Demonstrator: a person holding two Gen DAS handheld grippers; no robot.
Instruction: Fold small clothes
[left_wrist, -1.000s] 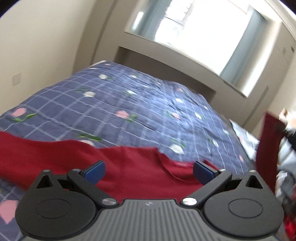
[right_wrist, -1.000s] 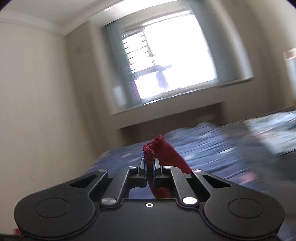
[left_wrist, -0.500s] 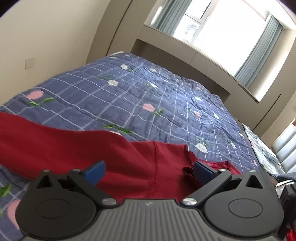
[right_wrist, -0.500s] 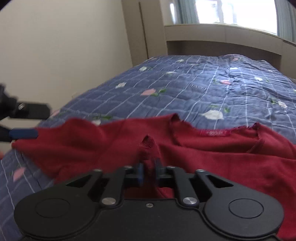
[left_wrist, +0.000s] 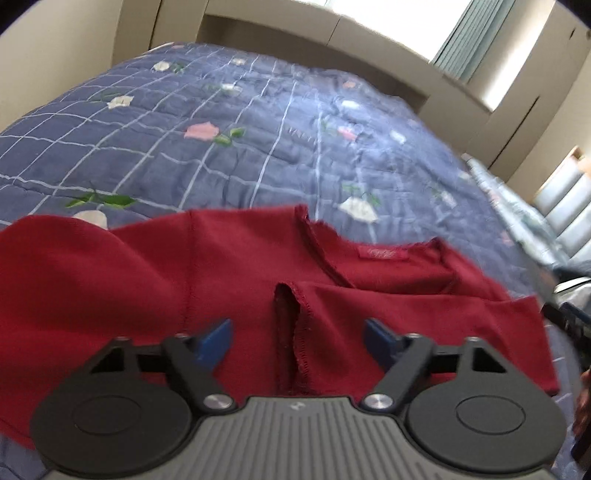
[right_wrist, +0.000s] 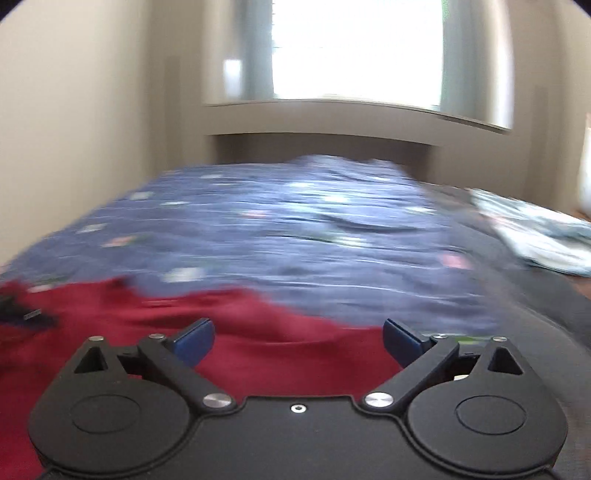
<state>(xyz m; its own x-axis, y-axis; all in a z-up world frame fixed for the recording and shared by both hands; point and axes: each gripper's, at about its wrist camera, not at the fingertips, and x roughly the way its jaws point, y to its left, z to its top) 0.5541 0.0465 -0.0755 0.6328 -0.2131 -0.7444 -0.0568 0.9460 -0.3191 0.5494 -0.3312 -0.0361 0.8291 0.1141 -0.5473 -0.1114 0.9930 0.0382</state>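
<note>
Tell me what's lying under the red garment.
The red garment lies spread on a blue checked floral quilt, which shows all around its far edge. Whatever is beneath the garment's middle is covered, so anything else under it cannot be seen.

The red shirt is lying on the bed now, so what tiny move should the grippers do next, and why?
Probably close the left gripper on the raised hemmed fold between its closing jaws. The red shirt lies spread on the blue quilt, and the opening right gripper holds nothing.

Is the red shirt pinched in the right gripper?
No, the right gripper has its jaws apart and opening, and the red shirt lies loose on the bed beneath them.
</note>
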